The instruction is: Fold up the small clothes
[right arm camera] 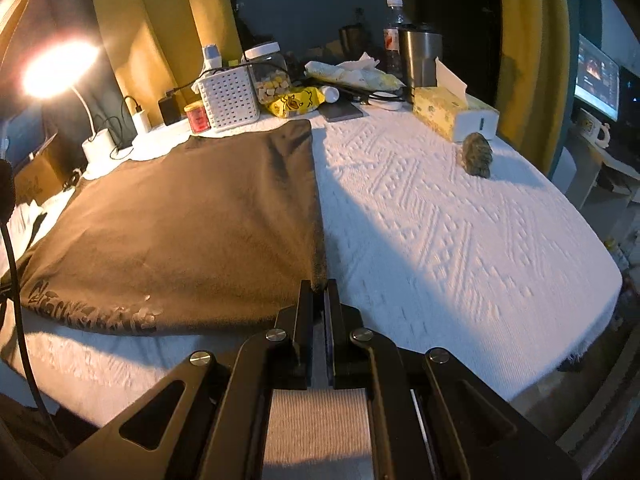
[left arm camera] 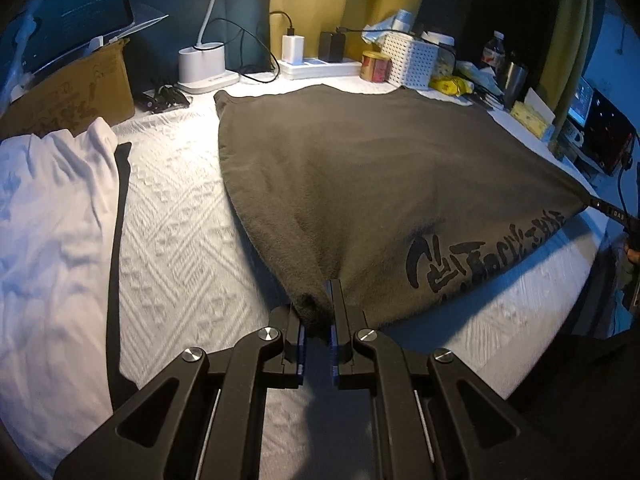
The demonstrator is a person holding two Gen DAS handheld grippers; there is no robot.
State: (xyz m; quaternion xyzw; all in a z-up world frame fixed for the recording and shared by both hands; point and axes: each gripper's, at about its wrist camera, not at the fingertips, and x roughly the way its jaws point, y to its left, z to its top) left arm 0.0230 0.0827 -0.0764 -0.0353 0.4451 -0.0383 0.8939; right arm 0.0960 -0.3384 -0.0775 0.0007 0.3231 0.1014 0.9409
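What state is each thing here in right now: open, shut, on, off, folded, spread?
Left gripper: shut on the dark cloth's near corner.
Right gripper: shut on the cloth's other near corner.
Dark cloth: spread out flat, printed lettering up.
White garment: crumpled, unfolded.
Desk lamp: on.
Tissue box: open, tissue sticking up.
Jar: lid on.

Dark olive-brown garment (left arm camera: 380, 184) (right arm camera: 180, 220), black lettering printed near front edge. Spread mostly flat ahead of both sets of jaws, near edge lifted off white textured bench cover. Left near corner bunched between left jaws; right near corner pinched between right jaws.
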